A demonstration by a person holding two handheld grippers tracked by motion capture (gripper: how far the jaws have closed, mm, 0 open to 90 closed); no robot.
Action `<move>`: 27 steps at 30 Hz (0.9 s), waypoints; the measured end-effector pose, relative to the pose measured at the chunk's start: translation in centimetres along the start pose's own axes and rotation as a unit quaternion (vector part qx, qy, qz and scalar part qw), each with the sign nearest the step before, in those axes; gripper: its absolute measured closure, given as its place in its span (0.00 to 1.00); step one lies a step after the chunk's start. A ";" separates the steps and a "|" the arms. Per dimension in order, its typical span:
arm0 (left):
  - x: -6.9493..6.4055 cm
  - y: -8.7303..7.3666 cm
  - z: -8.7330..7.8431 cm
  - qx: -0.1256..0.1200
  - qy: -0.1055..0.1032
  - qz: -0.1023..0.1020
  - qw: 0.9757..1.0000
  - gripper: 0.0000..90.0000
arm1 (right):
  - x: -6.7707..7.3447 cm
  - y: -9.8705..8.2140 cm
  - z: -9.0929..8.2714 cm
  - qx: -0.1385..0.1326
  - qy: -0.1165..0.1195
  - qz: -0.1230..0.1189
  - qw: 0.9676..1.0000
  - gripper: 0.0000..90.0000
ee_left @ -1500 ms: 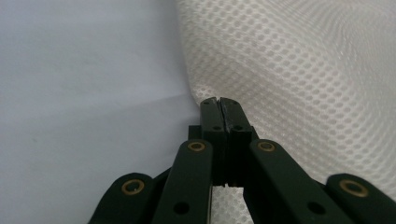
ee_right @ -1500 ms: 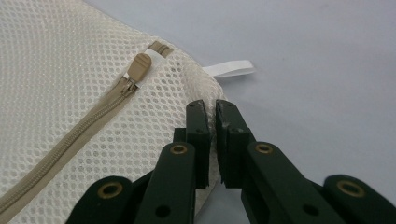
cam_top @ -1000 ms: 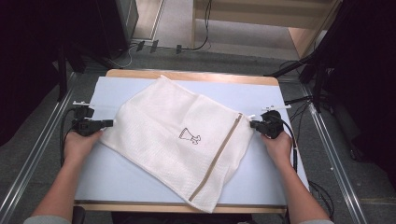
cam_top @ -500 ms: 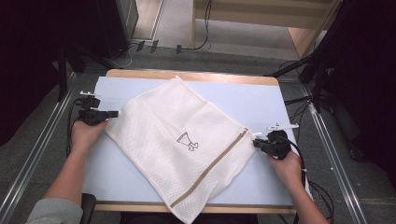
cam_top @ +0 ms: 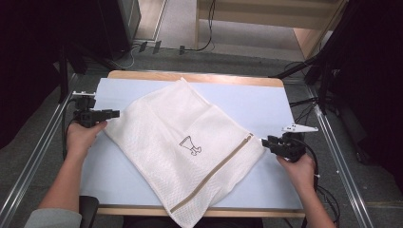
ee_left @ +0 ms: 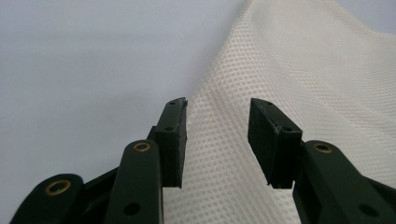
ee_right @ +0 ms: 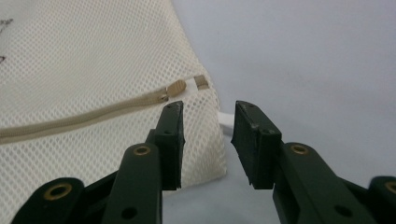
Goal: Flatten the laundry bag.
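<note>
White mesh makes up the one laundry bag (cam_top: 190,147) that we have lying flat between our two tongs, turned at a slant on the table (cam_top: 247,102). Its near corner runs off the table's front edge and is cut off at the bottom of the high view. What the small black print (cam_top: 191,145) at its middle shows we cannot make out.

At the left, our left tongs (cam_top: 114,113) point at the bag's left corner. In the left gripper view (ee_left: 217,140) their jaws have just been opening and now stand spread, with the mesh (ee_left: 289,93) lying between and beyond the pads, none of it pinched.

Further right, one beige zipper (cam_top: 214,173) crosses the bag towards our right tongs (cam_top: 263,141). In the right gripper view (ee_right: 205,140) those jaws have also just been opening and stand apart; the zipper pull (ee_right: 175,88) sits just past the left pad, and the bag's right corner (ee_right: 205,121) lies between the pads, untouched. A small white tab (ee_right: 225,122) peeks out there, half hidden behind the right pad.

We count one bag, one zipper, two tongs and our two hands (cam_top: 83,137).

Pale blue covers the tabletop, with a wooden edge at its far side. Metal rails (cam_top: 33,156) flank it, cables (cam_top: 199,47) lie on the grey floor beyond, and the sides of the room are too dark to read.
</note>
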State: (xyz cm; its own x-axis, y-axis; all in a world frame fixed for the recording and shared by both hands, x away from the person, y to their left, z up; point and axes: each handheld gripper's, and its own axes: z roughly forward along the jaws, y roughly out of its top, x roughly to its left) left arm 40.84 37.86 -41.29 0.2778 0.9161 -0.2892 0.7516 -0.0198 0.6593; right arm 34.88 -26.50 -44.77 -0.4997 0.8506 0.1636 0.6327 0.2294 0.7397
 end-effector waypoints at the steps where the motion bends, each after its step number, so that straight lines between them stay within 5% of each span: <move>1: -0.2 -0.2 -0.3 -0.001 0.001 0.000 1.000 0.63 | 0.0 0.2 0.1 -0.002 0.000 0.002 1.000 0.72; 4: -0.9 -1.1 -1.3 0.000 -0.003 0.009 1.000 0.65 | -0.1 0.9 0.7 -0.002 0.000 0.001 1.000 0.75; 13: -2.7 -4.6 -3.5 0.008 -0.018 0.011 1.000 0.99 | -0.5 2.8 3.0 0.014 0.006 0.007 1.000 0.97; 21: -5.0 -7.8 -4.5 0.024 -0.029 -0.006 0.999 1.00 | -0.2 4.3 5.1 -0.004 0.012 -0.004 1.000 0.90; 27: -6.1 -9.7 -4.6 0.048 -0.030 -0.014 0.998 0.96 | 0.4 5.8 7.1 0.011 0.030 -0.014 0.999 0.82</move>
State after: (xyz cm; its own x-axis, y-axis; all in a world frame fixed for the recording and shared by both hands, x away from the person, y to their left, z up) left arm 29.12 34.33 -42.70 0.2888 0.8915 -0.3490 0.8131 -0.0359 0.5811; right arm 42.59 -21.48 -45.03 -0.5513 0.8140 0.1829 0.6302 0.2627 0.7307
